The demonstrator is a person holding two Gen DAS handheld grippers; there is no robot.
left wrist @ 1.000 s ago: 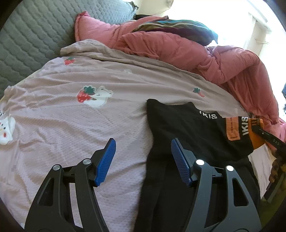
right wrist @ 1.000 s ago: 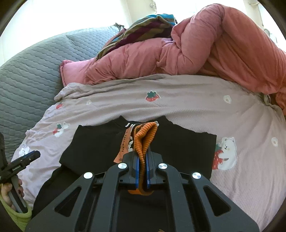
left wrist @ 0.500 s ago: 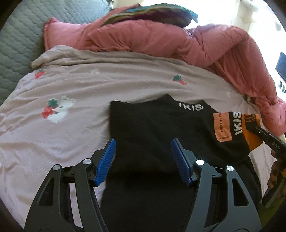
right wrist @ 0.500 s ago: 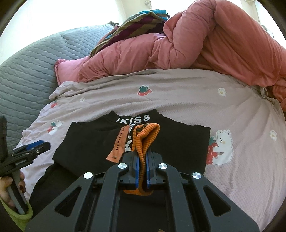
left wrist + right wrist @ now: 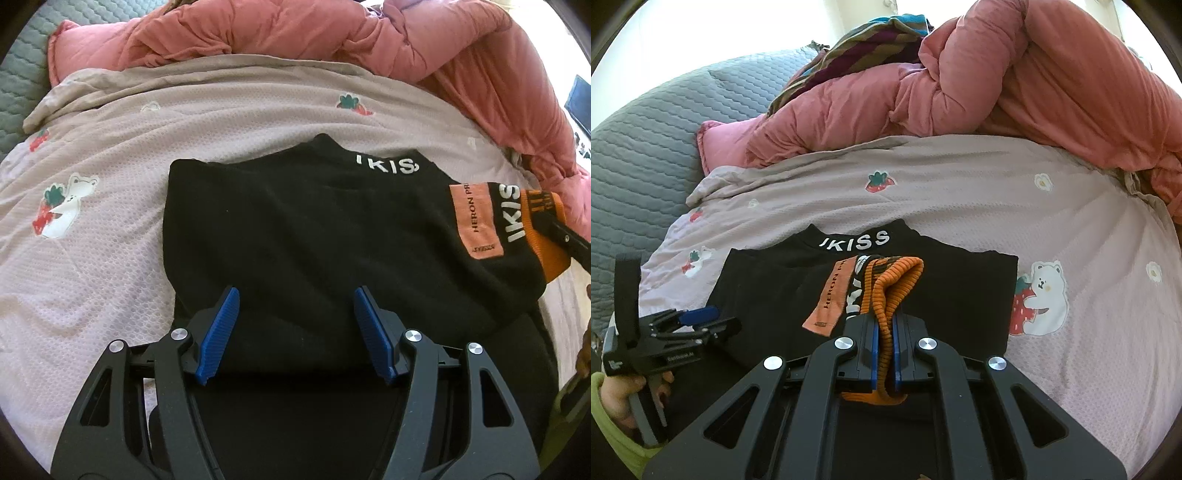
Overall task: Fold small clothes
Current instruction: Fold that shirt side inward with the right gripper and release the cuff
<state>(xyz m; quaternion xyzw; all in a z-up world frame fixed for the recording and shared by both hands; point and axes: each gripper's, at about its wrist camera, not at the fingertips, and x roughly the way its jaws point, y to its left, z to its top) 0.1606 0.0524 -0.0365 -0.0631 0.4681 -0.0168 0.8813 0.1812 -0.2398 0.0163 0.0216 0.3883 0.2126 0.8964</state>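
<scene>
Right wrist view: the right gripper [image 5: 884,354] is clamped on the orange ribbed knit cuff [image 5: 894,288] of the black long-sleeved top [image 5: 768,291], holding that sleeve over the body of the garment.
Left gripper: the left gripper [image 5: 293,332] hovers with its blue pads [image 5: 218,336] spread wide and nothing between them, over the lower part of the top.
Garment position: the top lies flat on the pale pink bedsheet printed with strawberries and bears [image 5: 103,236], collar away from the person.
Risk of slip: the cuff is bunched between the jaws; a quick pull could likely tug it free.
Risk of drag: with no second hold, moving the sleeve may shift or wrinkle the whole top.
Risk of skew: releasing off-centre would probably leave the sleeve crooked.
</scene>
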